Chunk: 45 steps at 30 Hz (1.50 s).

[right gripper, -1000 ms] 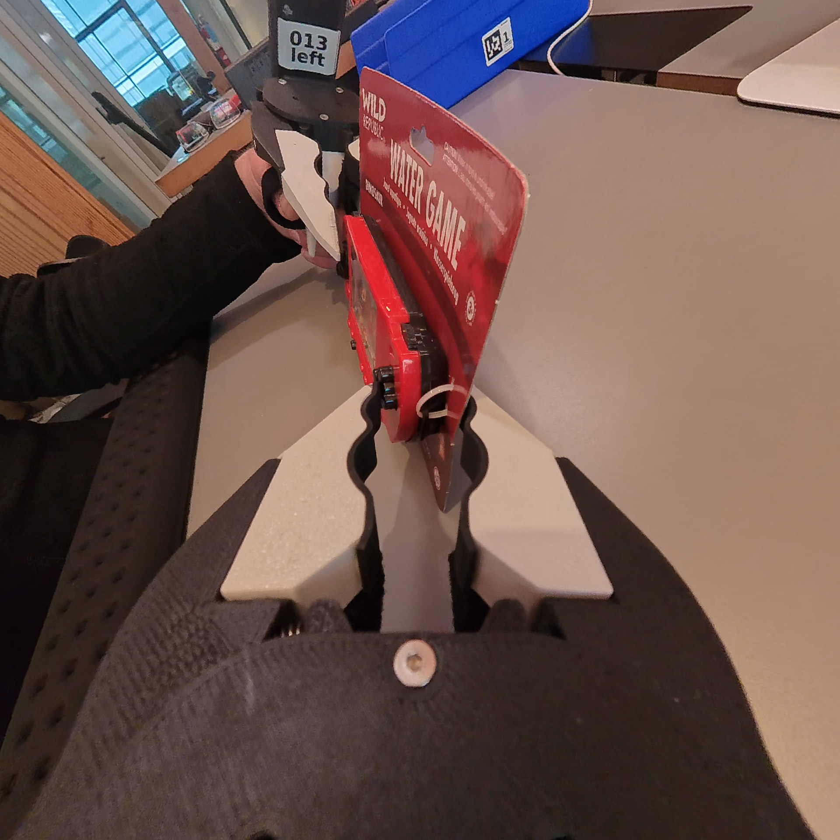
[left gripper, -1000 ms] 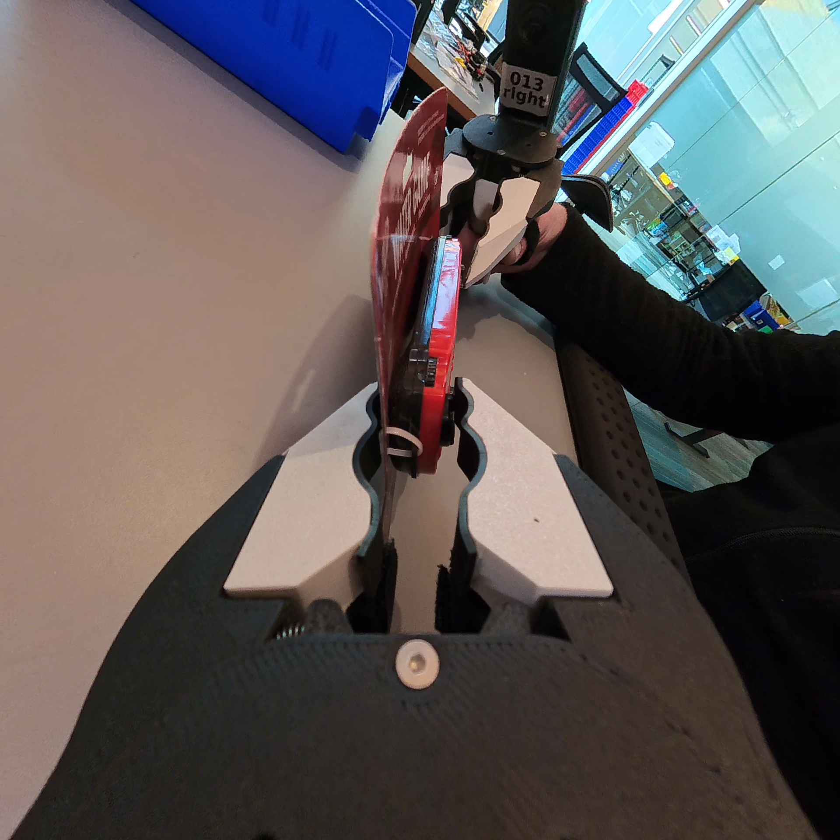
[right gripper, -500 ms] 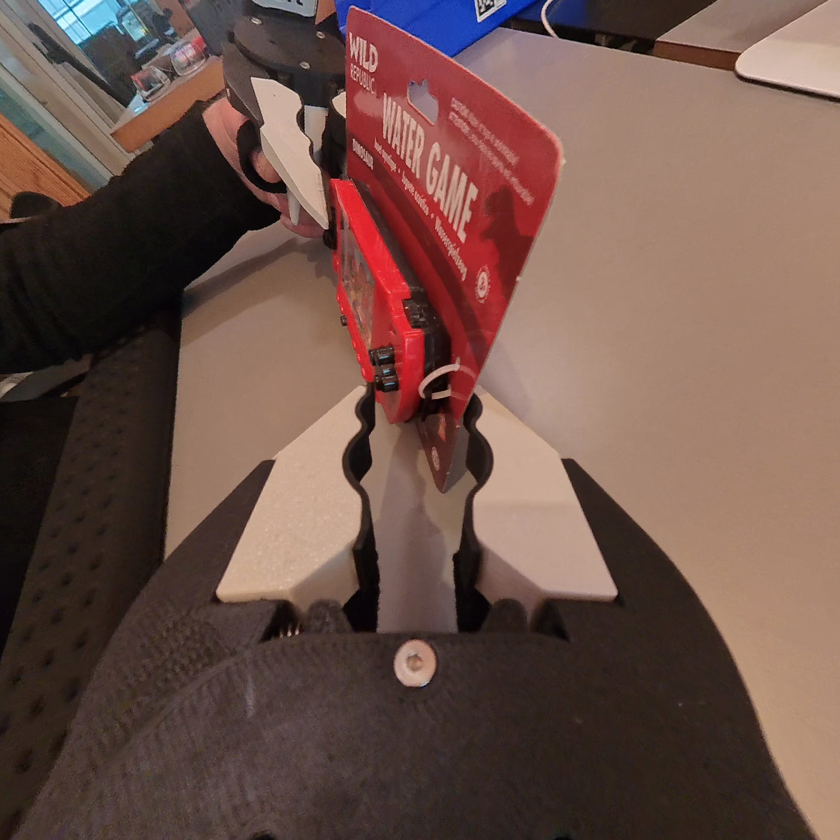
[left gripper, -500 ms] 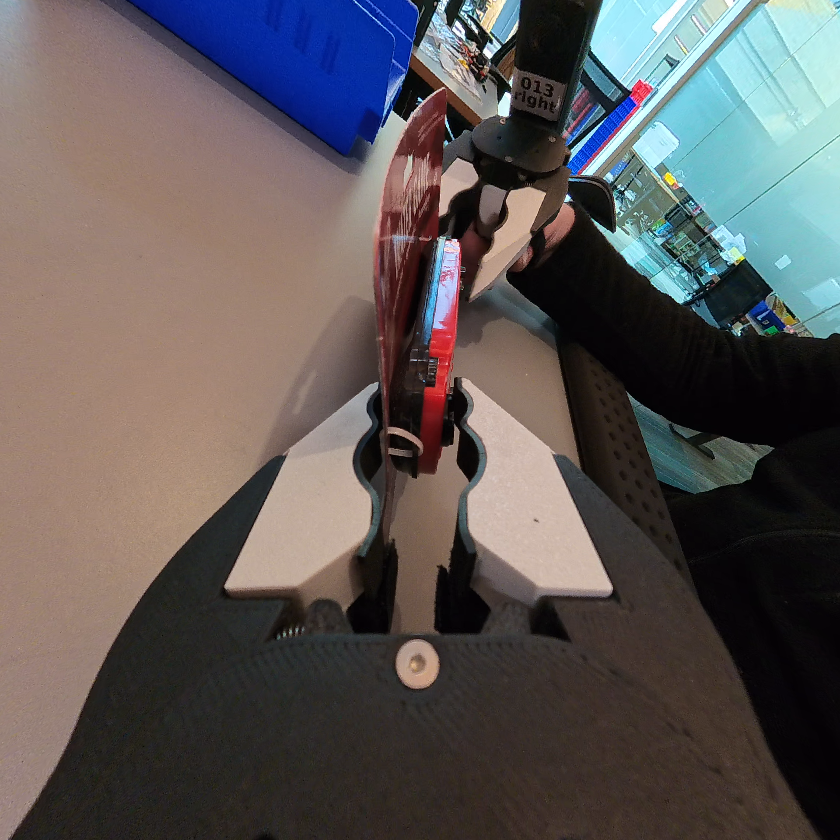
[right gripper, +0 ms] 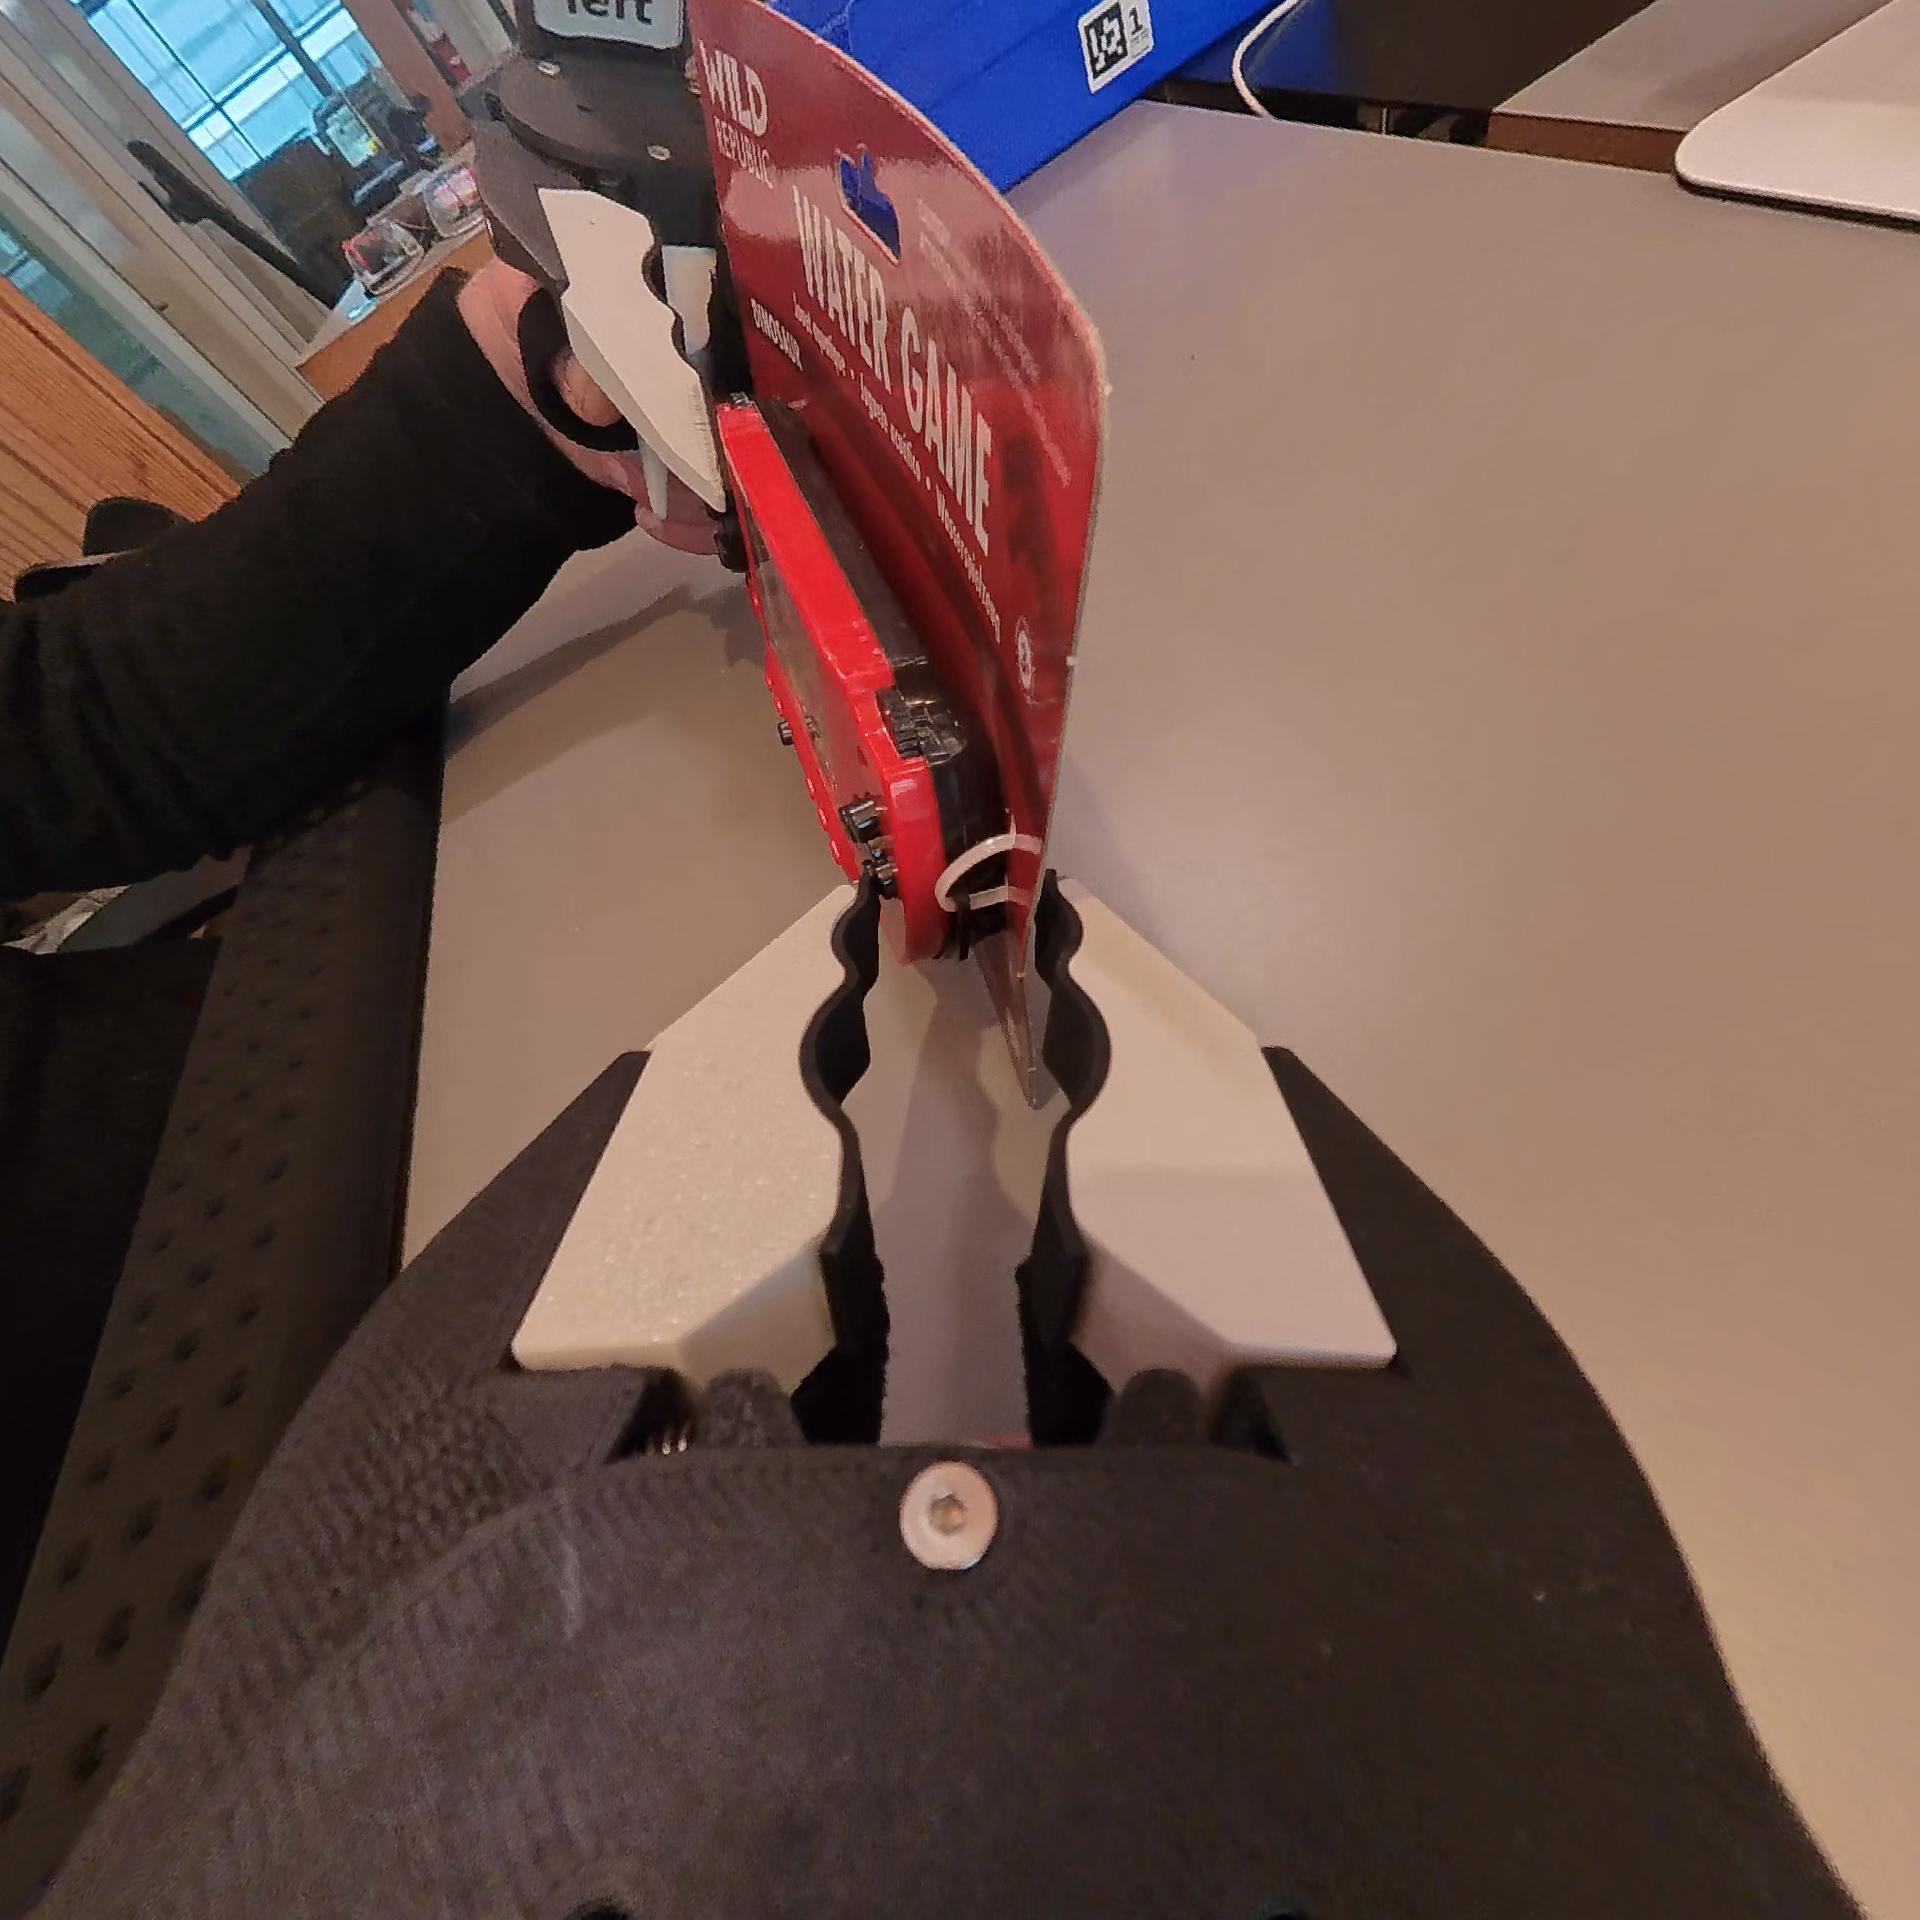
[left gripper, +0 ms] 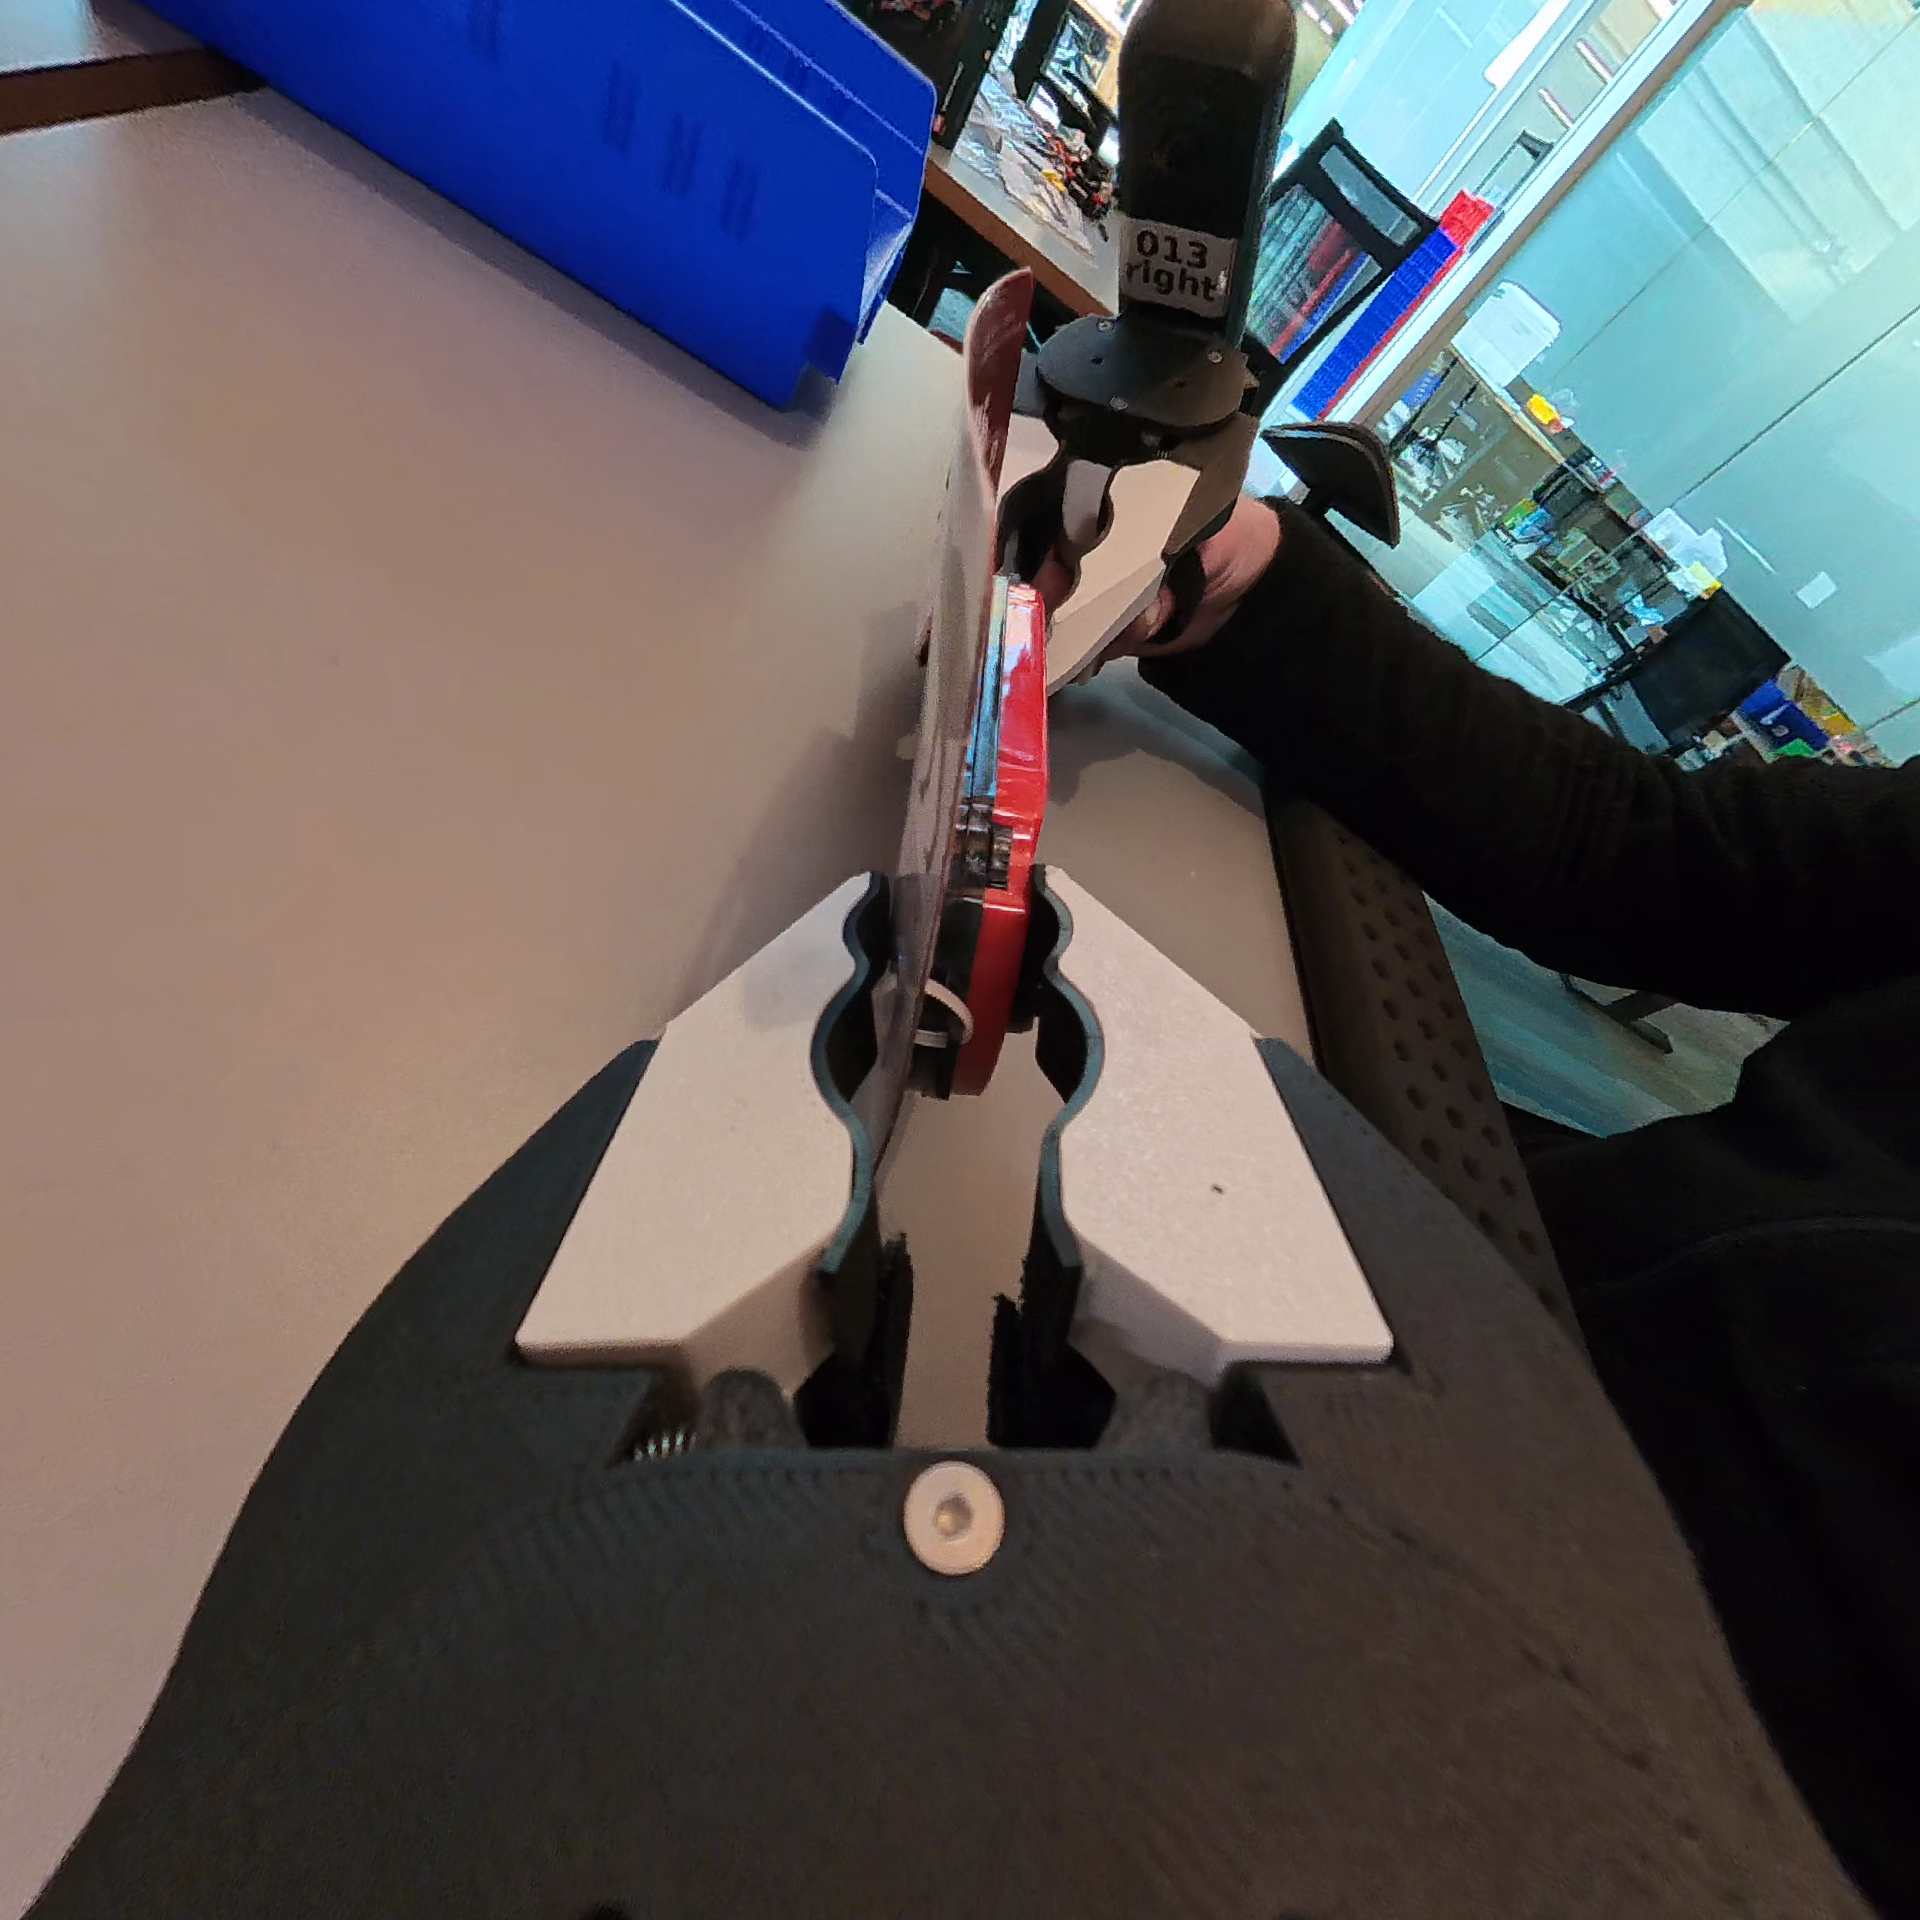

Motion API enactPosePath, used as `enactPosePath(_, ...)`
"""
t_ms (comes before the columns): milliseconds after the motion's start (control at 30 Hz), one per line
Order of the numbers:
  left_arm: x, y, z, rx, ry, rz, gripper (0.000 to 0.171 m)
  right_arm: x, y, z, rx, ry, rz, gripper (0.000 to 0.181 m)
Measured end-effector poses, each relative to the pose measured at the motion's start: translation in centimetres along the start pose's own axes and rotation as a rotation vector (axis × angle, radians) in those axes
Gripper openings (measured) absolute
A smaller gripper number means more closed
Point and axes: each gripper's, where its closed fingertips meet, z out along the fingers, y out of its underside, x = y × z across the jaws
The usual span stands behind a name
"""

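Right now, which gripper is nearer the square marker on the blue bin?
Left. The left gripper clamps the far end of the red carded toy, toward the square marker; the right gripper holds the near end, farther from it.

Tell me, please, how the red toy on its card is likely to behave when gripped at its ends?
The card looks thin and slightly curved, so it would probably flex. The toy looks like hard plastic, likely stiff. Both the left gripper and the right gripper pinch only its ends, so it may twist.
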Motion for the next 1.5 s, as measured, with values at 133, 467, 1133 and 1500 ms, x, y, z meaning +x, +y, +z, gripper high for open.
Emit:
enactPosePath(133, 0.09, -0.14, -0.05, 0.006, 0.0, -0.005, 0.024, -0.15, 0.01, 0.06, 0.01, -0.016, 0.017, 0.032)
enactPosePath(467, 0.33, -0.13, 0.25, -0.005, -0.007, 0.007, 0.023, -0.2, -0.09, -0.04, 0.011, -0.004, -0.002, 0.036)
enactPosePath(1133, 0.51, -0.3, 0.36, 0.001, -0.005, 0.011, 0.024, -0.42, -0.47, -0.51, 0.019, -0.009, -0.02, 0.028)
enactPosePath(1500, -0.16, -0.13, 0.27, 0.017, 0.003, -0.038, 0.023, 0.04, 0.21, -0.39, -0.007, 0.015, 0.001, 0.046)
